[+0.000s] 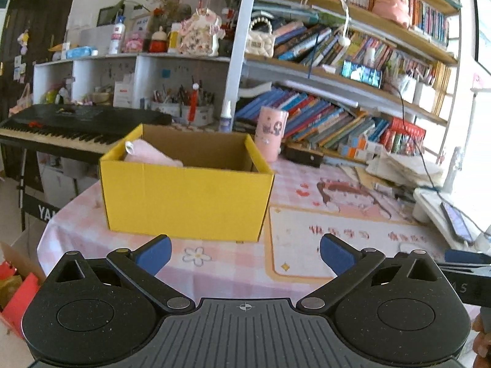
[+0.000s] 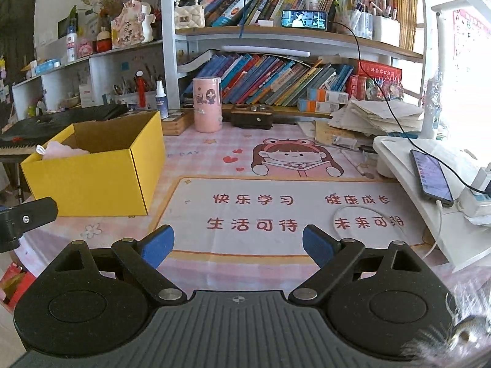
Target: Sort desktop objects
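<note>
- Two views, left wrist first: the left gripper [image 1: 245, 253] hangs over the pink checked tablecloth [image 1: 221, 270] with its blue pads [image 1: 155, 253] wide apart and nothing between them.
- Just ahead sits a yellow box [image 1: 187, 197], open on top, with a pink cloth [image 1: 153, 155] lying in its far left corner.
- A pink cup [image 1: 271, 133] stands upright behind the box's right corner (near the bookshelf [image 1: 337, 70]).
- Right wrist view: the right gripper [image 2: 237, 245] is spread wide too, holding nothing, above a printed desk mat [image 2: 276, 214].
- The box [image 2: 92, 178] is to its left, the cloth [image 2: 61, 150] showing inside.
- A phone [image 2: 431, 174] lies on a white stand [image 2: 396, 150] at right.
</note>
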Available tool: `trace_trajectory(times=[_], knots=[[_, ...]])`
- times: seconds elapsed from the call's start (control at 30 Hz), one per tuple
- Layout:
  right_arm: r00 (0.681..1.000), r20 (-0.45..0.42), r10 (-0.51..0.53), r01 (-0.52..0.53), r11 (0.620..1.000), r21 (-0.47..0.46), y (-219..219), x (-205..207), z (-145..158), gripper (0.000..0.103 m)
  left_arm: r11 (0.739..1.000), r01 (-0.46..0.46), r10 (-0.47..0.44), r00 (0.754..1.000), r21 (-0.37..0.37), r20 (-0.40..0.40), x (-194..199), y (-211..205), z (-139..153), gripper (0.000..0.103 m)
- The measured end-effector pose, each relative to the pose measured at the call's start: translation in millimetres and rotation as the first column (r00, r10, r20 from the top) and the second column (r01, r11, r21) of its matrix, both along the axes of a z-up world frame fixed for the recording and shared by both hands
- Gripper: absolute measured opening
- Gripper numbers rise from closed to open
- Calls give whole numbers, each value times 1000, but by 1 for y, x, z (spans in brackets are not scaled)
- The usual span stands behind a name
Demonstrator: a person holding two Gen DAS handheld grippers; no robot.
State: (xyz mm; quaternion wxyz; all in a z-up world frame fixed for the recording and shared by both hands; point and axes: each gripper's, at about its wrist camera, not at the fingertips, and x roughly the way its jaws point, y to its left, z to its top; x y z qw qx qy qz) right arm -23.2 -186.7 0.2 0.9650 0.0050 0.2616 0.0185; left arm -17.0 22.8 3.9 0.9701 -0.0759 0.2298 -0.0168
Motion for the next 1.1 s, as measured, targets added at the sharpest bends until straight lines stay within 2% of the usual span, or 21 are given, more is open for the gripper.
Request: trace_trajectory(times=[0.33,0.7,1.1], knots=[[1000,-11,-19,19,1000,3,-5,-2,-2,91,999,29,-29,1000,-15,-3,-2,0,2,103],[1000,-6,-13,13,1000,-8,-3,-6,-2,91,999,31,-31,999,11,27,-10,-6,4,103],[999,-37,13,-14,1000,-18,-1,-10,-5,92,1000,12,-12,999,12,-29,-8,-7,-2,103]])
